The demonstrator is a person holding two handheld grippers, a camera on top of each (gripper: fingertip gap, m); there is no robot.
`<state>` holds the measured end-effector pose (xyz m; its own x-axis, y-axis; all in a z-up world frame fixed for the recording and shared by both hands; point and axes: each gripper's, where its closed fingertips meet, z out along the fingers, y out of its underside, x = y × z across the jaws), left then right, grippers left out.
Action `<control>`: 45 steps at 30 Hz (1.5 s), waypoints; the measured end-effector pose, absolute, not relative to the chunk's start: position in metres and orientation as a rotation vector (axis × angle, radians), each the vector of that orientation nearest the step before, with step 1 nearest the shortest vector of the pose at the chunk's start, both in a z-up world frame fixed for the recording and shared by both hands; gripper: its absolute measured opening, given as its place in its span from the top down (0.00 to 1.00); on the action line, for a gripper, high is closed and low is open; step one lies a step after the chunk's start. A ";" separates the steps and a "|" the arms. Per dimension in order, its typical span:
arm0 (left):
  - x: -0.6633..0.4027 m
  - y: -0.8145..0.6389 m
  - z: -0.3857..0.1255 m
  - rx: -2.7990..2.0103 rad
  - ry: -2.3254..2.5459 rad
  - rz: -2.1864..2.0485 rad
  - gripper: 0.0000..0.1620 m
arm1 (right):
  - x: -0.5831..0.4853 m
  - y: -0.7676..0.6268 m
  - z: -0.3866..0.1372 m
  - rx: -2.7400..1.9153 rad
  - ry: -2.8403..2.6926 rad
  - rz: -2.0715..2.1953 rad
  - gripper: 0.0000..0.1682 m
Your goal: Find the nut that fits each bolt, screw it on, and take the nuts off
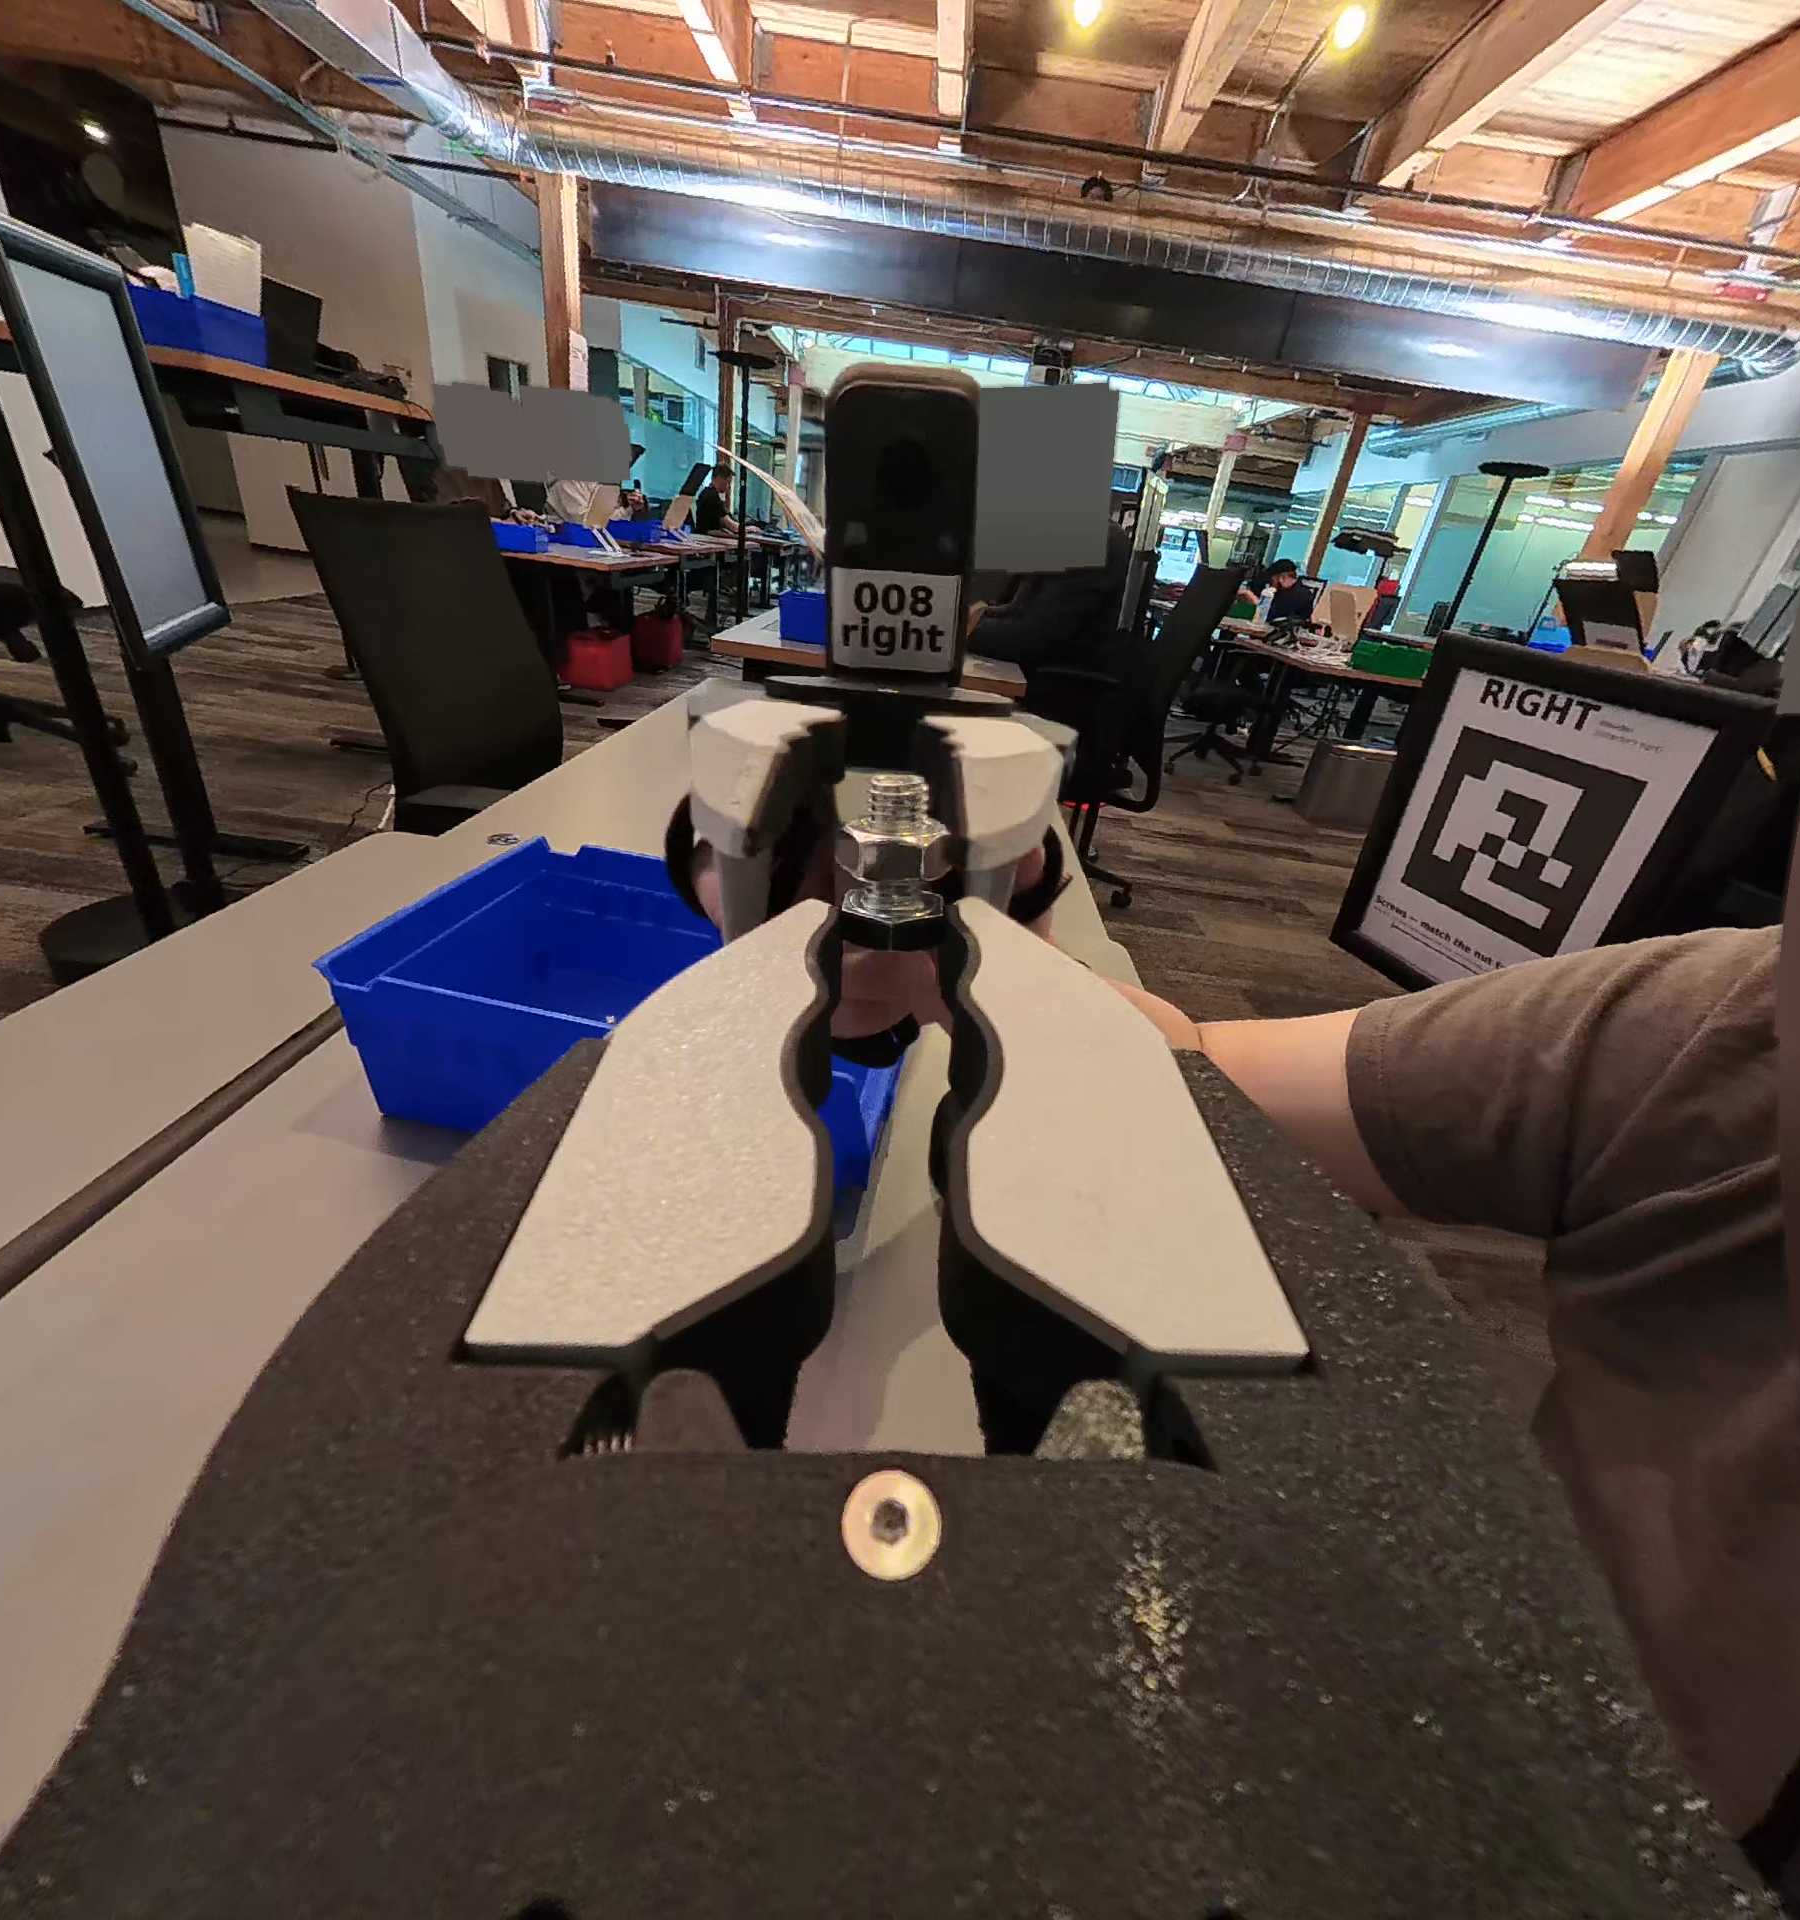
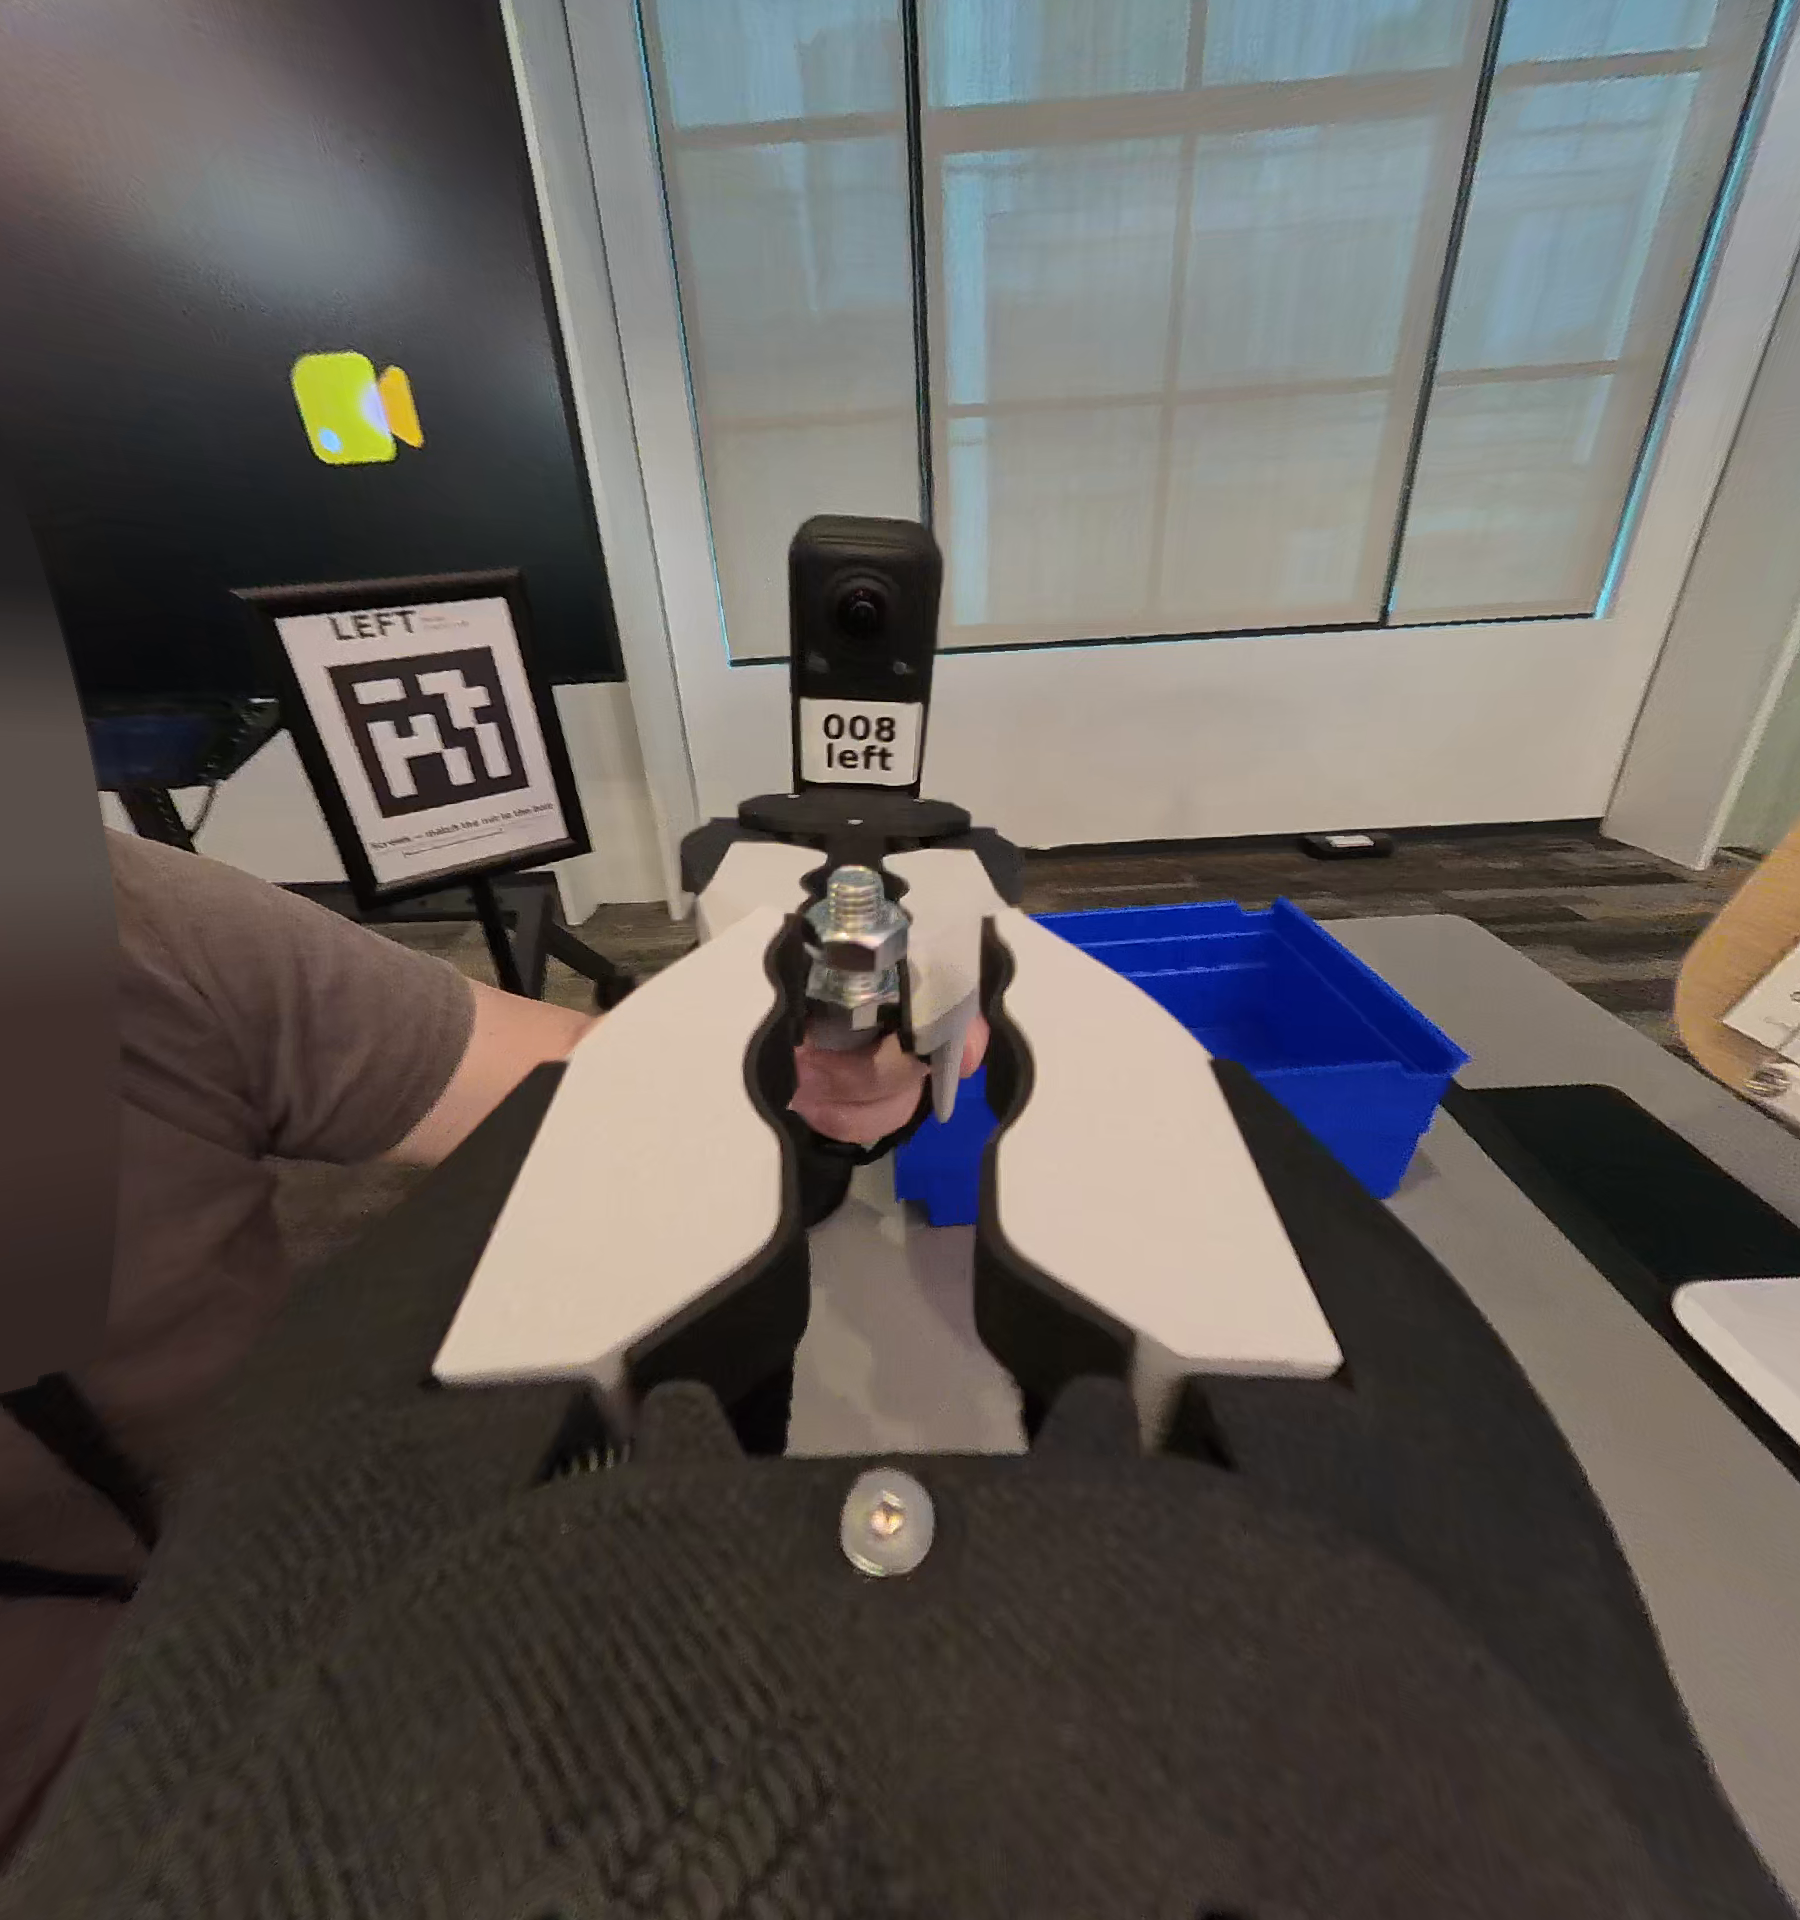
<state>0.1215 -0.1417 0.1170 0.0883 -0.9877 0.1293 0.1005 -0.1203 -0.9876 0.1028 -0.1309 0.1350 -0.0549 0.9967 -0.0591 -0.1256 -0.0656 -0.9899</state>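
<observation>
Mid-job by the look of it, nowhere near wrapped up. One bolt [image 1: 898,795] up in the air over the bench [image 1: 148,1039], standing upright, with a nut [image 1: 891,857] threaded partway down: a few turns of bare thread poking out above, a small gap of thread below before the hex head. So matched and started at least, judging by that. No telling from a single look whether spinning on or coming back off. No other bolts or nuts showing anywhere, not even in the visible part of the blue bin [image 1: 480,977] on the bench just behind, so can't say how many pairs done or left. Now the grip side. Left tool [image 1: 891,930] clenched on the bottom of the bolt, tips pinched in right around the head, holding the whole thing steady. Right tool [image 2: 885,935] coming in from the opposite side, facing the left one, jaws parted and straddling the nut at nut height; clear daylight on one side in the right wrist view, nearly brushing on the other, so released rather than biting. Probably needs a squeeze on the flats before any turning.
</observation>
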 end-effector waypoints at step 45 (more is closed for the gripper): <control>0.122 -0.152 0.123 -1.253 1.036 -1.273 0.89 | 0.105 -0.140 0.143 -1.101 -1.107 1.491 0.82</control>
